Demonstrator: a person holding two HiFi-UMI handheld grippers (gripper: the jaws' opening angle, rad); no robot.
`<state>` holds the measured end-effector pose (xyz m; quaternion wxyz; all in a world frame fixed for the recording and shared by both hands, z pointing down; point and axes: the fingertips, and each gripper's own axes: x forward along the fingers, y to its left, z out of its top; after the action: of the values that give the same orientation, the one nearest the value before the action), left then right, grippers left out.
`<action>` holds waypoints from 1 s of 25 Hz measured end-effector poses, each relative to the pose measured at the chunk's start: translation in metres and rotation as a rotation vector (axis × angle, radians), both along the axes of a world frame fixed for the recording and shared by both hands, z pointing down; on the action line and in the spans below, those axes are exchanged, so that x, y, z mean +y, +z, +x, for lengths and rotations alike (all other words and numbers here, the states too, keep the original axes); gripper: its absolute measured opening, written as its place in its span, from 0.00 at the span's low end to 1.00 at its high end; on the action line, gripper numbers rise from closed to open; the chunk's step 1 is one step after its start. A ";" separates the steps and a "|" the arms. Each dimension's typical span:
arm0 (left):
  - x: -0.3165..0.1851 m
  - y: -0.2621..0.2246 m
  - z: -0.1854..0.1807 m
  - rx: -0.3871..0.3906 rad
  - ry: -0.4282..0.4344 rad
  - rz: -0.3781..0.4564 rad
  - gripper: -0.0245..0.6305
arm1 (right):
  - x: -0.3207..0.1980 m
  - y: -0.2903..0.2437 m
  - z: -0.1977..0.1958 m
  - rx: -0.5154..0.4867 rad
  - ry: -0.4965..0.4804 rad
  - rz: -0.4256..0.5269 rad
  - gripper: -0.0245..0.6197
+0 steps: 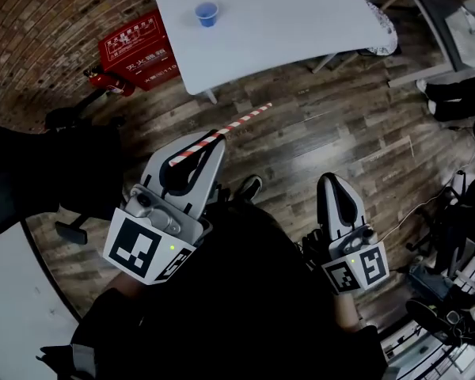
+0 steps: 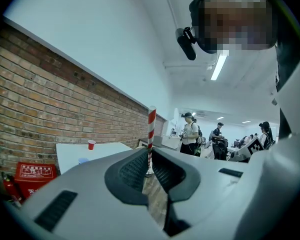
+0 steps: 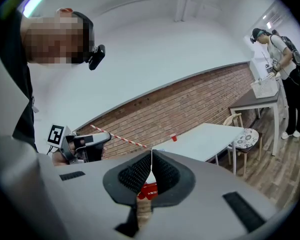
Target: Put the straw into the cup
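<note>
A red-and-white striped straw (image 1: pixel 222 133) sticks out forward from my left gripper (image 1: pixel 211 142), which is shut on its lower end above the wooden floor. In the left gripper view the straw (image 2: pixel 151 134) stands upright between the closed jaws of the left gripper (image 2: pixel 150 153). A small blue cup (image 1: pixel 207 13) stands on the white table (image 1: pixel 285 22) ahead of me. My right gripper (image 1: pixel 333 184) is shut with nothing in it, held low at the right. The right gripper view shows the right gripper (image 3: pixel 151 155), the left gripper (image 3: pixel 85 146) with the straw (image 3: pixel 117 136), and a red cup (image 3: pixel 173 137).
A red fire-equipment box (image 1: pixel 136 50) stands on the floor left of the table. A chair (image 3: pixel 242 139) sits at the table's far end. People (image 2: pixel 191 133) stand at desks further back, along a brick wall (image 2: pixel 50 109). A red cup (image 2: pixel 91 144) is on the table.
</note>
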<state>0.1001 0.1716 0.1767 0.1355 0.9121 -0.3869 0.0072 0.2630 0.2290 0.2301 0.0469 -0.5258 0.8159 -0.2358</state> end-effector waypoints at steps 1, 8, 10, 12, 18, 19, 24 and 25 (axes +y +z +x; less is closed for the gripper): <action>0.000 -0.001 0.002 -0.001 -0.012 0.002 0.10 | -0.002 0.000 0.003 -0.002 -0.013 0.003 0.08; 0.001 -0.004 0.008 -0.024 -0.083 0.009 0.10 | -0.017 -0.001 0.010 -0.021 -0.079 0.015 0.08; -0.004 -0.005 0.006 -0.030 -0.101 0.010 0.10 | -0.023 0.000 0.011 -0.027 -0.091 0.013 0.08; -0.009 -0.005 0.006 -0.033 -0.112 0.008 0.10 | -0.029 0.001 0.012 -0.031 -0.098 0.010 0.08; -0.034 -0.004 0.020 -0.025 -0.096 0.012 0.10 | -0.053 0.000 0.027 -0.027 -0.078 0.012 0.08; -0.041 -0.005 0.023 -0.021 -0.091 0.014 0.10 | -0.058 -0.001 0.030 -0.023 -0.072 0.014 0.08; -0.077 -0.009 0.032 -0.003 -0.072 0.025 0.10 | -0.091 -0.002 0.038 -0.012 -0.052 0.004 0.08; -0.085 -0.009 0.033 -0.001 -0.066 0.024 0.10 | -0.098 -0.002 0.038 -0.009 -0.048 0.004 0.08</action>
<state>0.1329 0.0868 0.1681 0.1247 0.9004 -0.4169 -0.0016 0.3013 0.1313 0.2281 0.0461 -0.5049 0.8286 -0.2374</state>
